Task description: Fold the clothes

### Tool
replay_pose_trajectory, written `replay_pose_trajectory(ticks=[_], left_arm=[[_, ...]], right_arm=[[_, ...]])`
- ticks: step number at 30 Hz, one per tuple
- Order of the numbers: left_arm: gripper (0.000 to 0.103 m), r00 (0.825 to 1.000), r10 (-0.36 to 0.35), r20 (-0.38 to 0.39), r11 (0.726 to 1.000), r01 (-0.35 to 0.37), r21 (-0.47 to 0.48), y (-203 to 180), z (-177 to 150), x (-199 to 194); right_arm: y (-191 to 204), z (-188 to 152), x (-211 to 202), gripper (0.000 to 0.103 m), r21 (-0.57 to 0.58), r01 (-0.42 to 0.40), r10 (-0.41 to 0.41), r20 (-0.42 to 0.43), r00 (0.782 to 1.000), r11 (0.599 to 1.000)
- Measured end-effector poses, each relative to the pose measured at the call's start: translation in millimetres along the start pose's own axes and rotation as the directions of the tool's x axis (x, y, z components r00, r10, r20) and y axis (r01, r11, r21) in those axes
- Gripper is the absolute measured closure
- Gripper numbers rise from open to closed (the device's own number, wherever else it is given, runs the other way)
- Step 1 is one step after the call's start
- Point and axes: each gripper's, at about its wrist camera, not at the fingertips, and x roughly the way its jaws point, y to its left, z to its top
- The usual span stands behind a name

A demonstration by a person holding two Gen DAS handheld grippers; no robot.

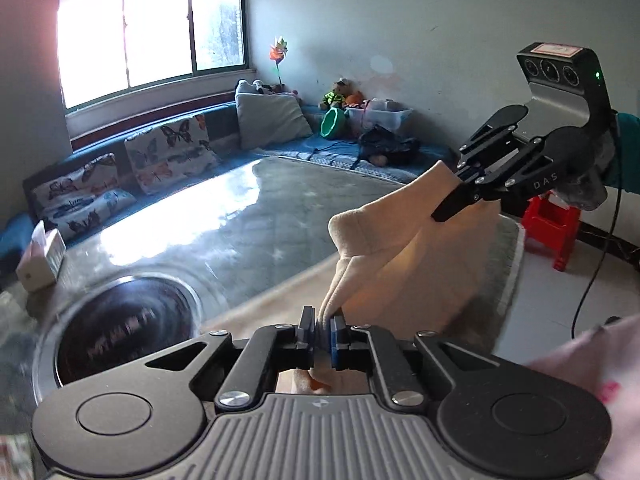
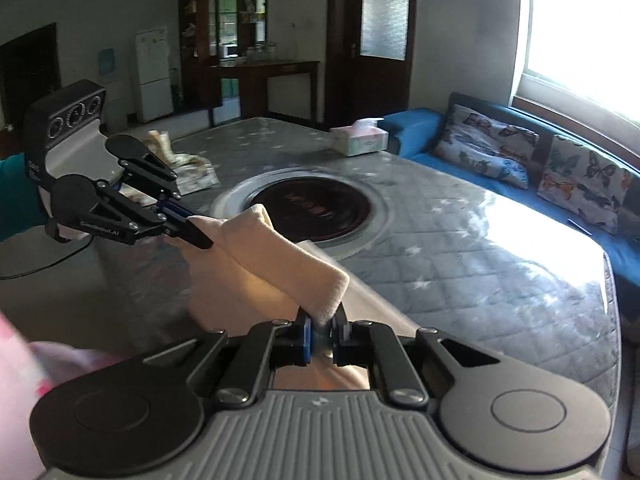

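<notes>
In the left wrist view, going left to right: one white tissue box [image 1: 40, 258] sits at nine o'clock on the grey quilted table [image 1: 248, 216], one round dark cooktop [image 1: 120, 328] is sunk into the table at eight o'clock, and three butterfly-print cushions [image 1: 170, 152] lean on the blue bench [image 1: 316, 148] under the window, with a plain grey cushion [image 1: 270, 120] further along. At six o'clock the left gripper [image 1: 323, 330] has its jaws narrowed onto a pinch of the one cream garment [image 1: 408, 248], which rises from that grip up to two o'clock, where the right gripper [image 1: 456, 196] clamps its other corner, so the cloth hangs lifted between the two over the table edge. One red plastic stool [image 1: 554, 220] stands on the floor at three o'clock, and a pink cloth [image 1: 600, 380] shows blurred at four o'clock. In the right wrist view, the left gripper [image 2: 196, 232] at nine o'clock grips the garment [image 2: 280, 264] and the right gripper [image 2: 322, 332] at six o'clock is closed on the near end; a crumpled patterned cloth [image 2: 192, 172] lies at ten o'clock, the cooktop [image 2: 320, 212] at centre, one tissue box [image 2: 362, 138] at one o'clock, and two butterfly cushions [image 2: 492, 144] at two o'clock.
</notes>
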Motion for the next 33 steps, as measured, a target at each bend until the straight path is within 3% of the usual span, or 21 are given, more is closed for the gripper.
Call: replay_pose_trajectory(ticks=[5,13,16,18,25,33], left_arm=[[0.095,0.998,0.031,-0.054,0.999,-0.032,-0.025,33.6,8.6,50.5],[0.095,0.985,0.092,-0.149,0.991,-0.106,-0.085,60.2,-6.2,125.2],[0.09,0.98,0.12,-0.161,0.985,-0.138,-0.105,65.1,-11.1,137.1],[0.085,0.978,0.141,-0.155,0.979,-0.161,-0.124,67.4,-13.0,137.0],[0.08,0.968,0.199,-0.155,0.962,-0.223,-0.16,78.7,-14.7,141.8],[0.078,0.963,0.245,-0.111,0.943,-0.263,-0.205,80.1,0.1,130.2]], right_arm=[[-33.9,7.8,39.1,0.095,0.031,0.032,-0.031,-0.022,0.999,0.999],[-70.3,-7.8,113.9,0.094,0.096,0.092,-0.083,-0.101,0.991,0.991],[-76.4,-20.1,132.6,0.088,0.142,0.115,-0.101,-0.102,0.99,0.983],[-82.2,-26.3,135.2,0.083,0.198,0.121,-0.105,-0.093,0.99,0.973],[-95.1,-48.7,91.6,0.083,0.31,0.161,-0.152,-0.053,0.987,0.937],[-93.5,-75.9,65.4,0.083,0.342,0.204,-0.177,-0.107,0.978,0.917]])
